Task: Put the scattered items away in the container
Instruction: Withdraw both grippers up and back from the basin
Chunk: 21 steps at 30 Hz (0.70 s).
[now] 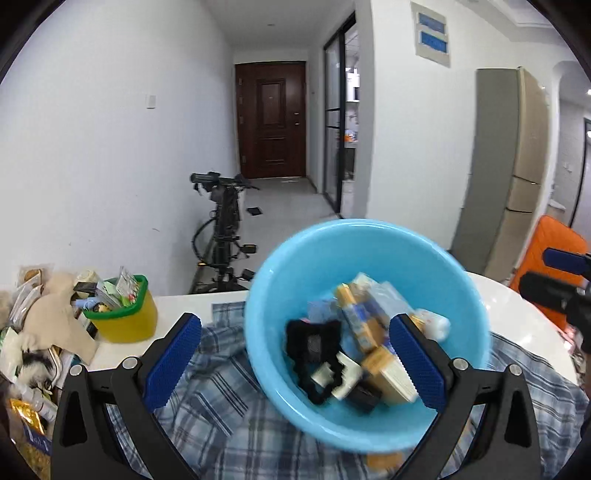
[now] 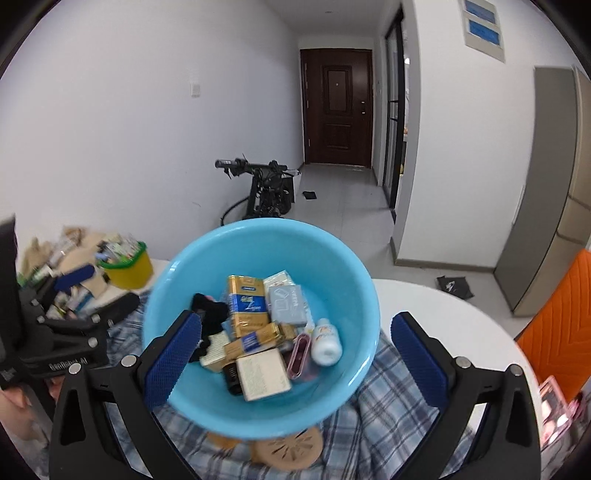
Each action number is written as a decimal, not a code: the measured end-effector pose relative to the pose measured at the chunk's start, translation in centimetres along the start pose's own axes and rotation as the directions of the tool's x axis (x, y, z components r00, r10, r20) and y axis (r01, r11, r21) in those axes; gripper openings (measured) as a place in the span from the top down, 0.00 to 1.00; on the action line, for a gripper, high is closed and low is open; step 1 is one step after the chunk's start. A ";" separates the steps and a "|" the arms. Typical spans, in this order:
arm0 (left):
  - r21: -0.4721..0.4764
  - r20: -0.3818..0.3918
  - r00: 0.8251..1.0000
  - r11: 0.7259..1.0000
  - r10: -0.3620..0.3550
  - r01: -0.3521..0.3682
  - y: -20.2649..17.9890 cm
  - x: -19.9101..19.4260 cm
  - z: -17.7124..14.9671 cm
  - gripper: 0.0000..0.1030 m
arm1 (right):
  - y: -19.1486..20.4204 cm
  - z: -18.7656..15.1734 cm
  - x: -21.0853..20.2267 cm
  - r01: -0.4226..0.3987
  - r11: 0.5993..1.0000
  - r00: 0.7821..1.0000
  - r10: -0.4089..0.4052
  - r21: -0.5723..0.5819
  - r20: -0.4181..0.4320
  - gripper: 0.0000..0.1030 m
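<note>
The right wrist view shows white lettering, "GenRobot.AI", on the black body of the left claw [image 2: 74, 280]. A gold and blue box [image 2: 246, 306] in the blue bowl [image 2: 184, 266] carries script too blurred to read. A pale blue packet [image 2: 288, 304] bears illegible print. Two blue wall signs [image 2: 482, 24] cannot be read.
</note>
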<state>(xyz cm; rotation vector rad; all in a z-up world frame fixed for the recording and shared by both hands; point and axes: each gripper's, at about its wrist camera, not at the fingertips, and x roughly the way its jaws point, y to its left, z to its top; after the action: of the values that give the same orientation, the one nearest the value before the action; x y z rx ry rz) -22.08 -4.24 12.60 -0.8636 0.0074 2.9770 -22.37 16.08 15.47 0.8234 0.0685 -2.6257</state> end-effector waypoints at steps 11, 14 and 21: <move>0.014 0.072 0.997 1.000 -0.009 0.008 -2.0 -9.0 -2.0 0.00 | 1.9 -2.7 -6.3 -0.025 0.999 0.997 0.028 -0.031 0.073 0.01; 0.010 0.051 0.997 0.999 -0.053 0.053 -2.4 -10.6 -2.6 0.00 | 2.4 -3.4 -8.1 -0.038 0.999 0.994 0.041 -0.031 0.099 0.01; 0.003 0.066 0.997 0.999 -0.034 0.034 -2.3 -13.4 -5.0 0.00 | 4.1 -5.2 -11.9 -0.028 0.996 0.987 0.041 -0.085 0.156 0.01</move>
<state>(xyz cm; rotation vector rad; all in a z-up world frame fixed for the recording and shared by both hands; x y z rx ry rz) -8.01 -2.52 15.51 -0.7566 -0.0071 2.9717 -9.07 17.29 18.14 0.5828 0.1176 -2.6263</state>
